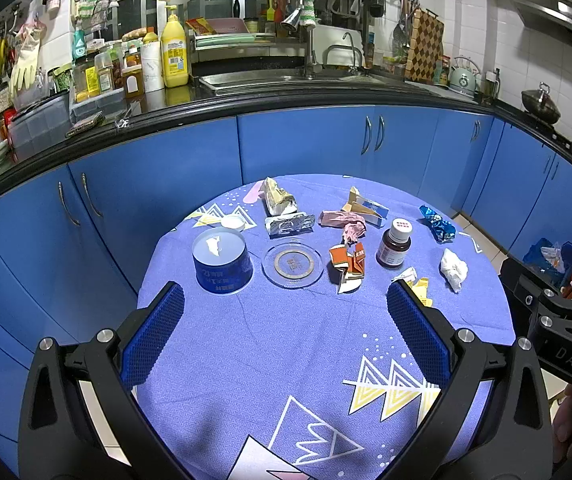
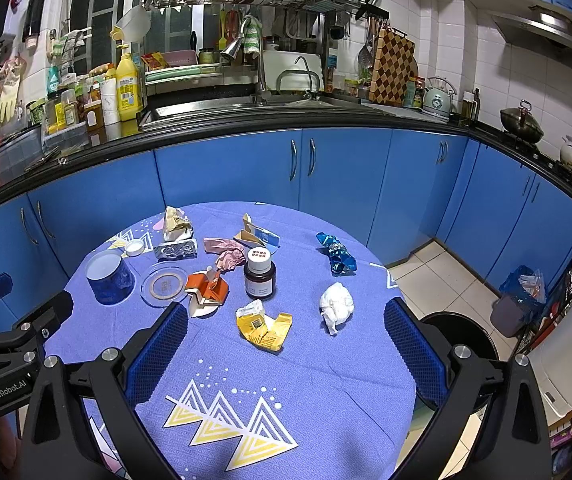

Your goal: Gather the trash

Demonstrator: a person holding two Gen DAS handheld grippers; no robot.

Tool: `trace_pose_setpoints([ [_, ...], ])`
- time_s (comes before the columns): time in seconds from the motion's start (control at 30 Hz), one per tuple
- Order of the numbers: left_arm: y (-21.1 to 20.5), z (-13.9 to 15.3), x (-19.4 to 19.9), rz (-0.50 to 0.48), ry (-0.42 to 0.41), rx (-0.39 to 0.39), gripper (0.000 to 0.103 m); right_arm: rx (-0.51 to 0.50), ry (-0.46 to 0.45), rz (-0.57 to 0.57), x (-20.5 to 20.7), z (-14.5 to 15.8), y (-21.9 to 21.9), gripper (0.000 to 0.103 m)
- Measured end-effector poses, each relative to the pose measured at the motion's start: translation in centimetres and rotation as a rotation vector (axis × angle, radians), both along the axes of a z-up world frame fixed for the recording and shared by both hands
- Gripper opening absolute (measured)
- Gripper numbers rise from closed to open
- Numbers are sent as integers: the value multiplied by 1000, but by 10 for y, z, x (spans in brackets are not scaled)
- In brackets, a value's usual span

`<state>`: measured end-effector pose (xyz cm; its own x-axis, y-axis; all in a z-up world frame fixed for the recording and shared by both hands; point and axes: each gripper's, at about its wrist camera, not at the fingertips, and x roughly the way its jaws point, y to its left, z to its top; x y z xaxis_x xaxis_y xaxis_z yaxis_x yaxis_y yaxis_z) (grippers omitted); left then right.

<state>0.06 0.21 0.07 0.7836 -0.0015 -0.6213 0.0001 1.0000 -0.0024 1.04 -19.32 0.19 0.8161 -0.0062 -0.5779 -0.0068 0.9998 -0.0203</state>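
Hovering over the table [image 2: 325,400], nothing collected yet as far as can be seen.

Trash is spread across the cloth: yellow wrapper [image 2: 264,326], white wad [image 2: 336,306], blue foil [image 2: 335,254], orange carton [image 2: 208,286], pink wrapper [image 2: 226,252], more at the far edge. A bottle [image 2: 260,274], tin [image 2: 110,278] and glass dish [image 2: 164,284] sit among it. A lined bin [image 2: 519,304] is seen on the floor, right of the table. Left gripper [image 1: 286,320] and right gripper [image 2: 286,338] are both spread wide, nothing held or touched.
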Motion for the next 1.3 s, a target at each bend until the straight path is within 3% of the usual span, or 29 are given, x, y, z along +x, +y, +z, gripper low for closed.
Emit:
trace_pose_setpoints([
  [1.3, -4, -2, 8, 0, 14, -6, 100, 2, 21, 0, 6, -6, 2, 96],
])
